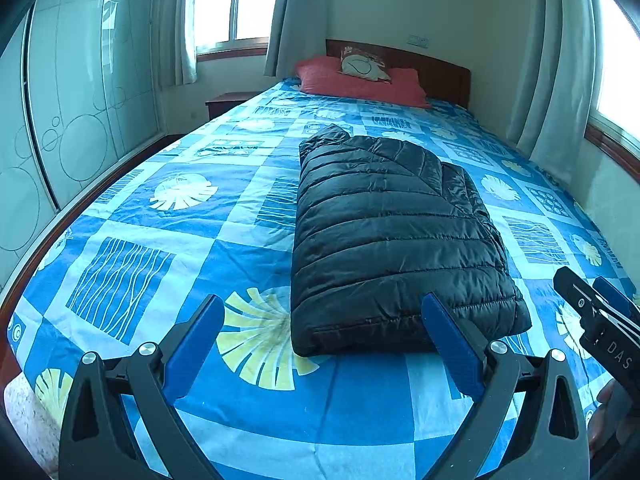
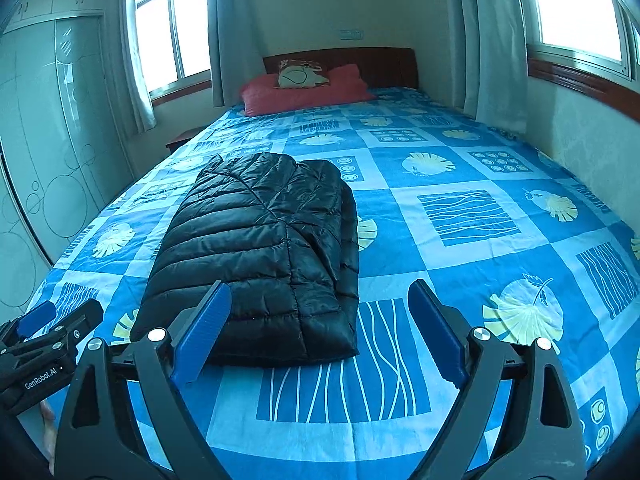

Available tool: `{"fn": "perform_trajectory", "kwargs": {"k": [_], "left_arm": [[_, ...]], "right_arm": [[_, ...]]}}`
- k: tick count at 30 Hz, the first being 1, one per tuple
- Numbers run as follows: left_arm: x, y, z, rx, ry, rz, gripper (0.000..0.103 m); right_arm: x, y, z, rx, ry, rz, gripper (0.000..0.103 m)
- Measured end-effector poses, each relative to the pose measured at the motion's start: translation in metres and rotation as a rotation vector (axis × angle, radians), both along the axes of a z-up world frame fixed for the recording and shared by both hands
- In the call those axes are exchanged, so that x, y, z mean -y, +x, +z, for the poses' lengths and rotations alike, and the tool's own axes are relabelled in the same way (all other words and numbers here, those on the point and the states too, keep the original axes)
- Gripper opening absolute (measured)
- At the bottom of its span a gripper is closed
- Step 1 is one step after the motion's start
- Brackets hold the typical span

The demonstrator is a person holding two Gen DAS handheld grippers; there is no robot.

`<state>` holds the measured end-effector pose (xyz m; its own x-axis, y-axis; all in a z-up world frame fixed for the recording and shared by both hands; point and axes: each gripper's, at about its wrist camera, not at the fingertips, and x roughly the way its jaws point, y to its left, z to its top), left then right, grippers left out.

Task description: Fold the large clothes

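While both grippers hung spread wide over the foot edge of the bed, nothing sat between their fingers. Left gripper, right gripper: both released, gripping nothing. One black jacket, folded, lay mid-bed nearer the foot edge, just beyond both grippers, path unobstructed. At the head edge: one red pillow, one small cushion on top. Two windows, one wardrobe beside the bed.

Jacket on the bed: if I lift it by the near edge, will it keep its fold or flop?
The jacket is quilted and puffy, so it is probably light and floppy; the folded layers would likely sag open. Its shiny shell looks slippery, so it may slide on the bedsheet when pushed.
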<state>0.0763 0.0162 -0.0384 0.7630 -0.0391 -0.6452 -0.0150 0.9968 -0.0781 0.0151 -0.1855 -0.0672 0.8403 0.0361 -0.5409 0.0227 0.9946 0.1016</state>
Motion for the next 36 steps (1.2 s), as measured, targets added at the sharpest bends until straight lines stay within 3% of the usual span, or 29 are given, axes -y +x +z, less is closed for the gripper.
{"fn": "perform_trajectory", "kwargs": {"k": [36], "left_arm": [[-0.002, -0.002, -0.004, -0.004, 0.003, 0.014, 0.098]], "right_arm": [[-0.011, 0.0, -0.005, -0.005, -0.009, 0.021, 0.09]]}}
